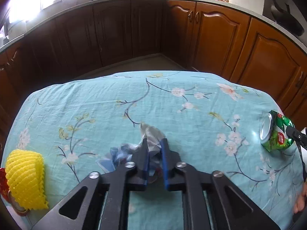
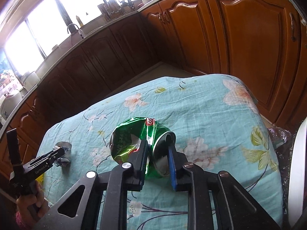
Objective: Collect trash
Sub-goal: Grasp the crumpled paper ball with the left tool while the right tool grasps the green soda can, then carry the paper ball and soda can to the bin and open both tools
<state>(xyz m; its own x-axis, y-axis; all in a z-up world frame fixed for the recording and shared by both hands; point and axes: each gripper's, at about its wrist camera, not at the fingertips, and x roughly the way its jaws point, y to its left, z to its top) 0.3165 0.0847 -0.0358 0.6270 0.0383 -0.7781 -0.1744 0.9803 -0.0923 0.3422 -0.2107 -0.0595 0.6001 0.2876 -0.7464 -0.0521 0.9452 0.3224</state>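
Observation:
A table under a teal floral cloth [image 1: 96, 105] carries the trash. In the left wrist view my left gripper [image 1: 154, 141] is shut on a crumpled clear and silver plastic wrapper [image 1: 151, 132], which bulges past the blue pads and out to the left. In the right wrist view my right gripper [image 2: 156, 143] is shut on a crushed green drink can [image 2: 126, 138] lying on its side; one finger sits at the can's open end. The can [image 1: 276, 134] also shows at the left view's right edge. The left gripper [image 2: 59, 152] and wrapper [image 2: 64, 145] appear at the right view's lower left.
A yellow foam fruit net [image 1: 25, 180] lies at the cloth's near left corner beside something red [image 1: 2, 180]. Wooden kitchen cabinets [image 1: 220, 38] wrap around behind the table. A dark plastic bag [image 2: 278, 138] and a white rim [image 2: 297, 163] stand off the table's right side.

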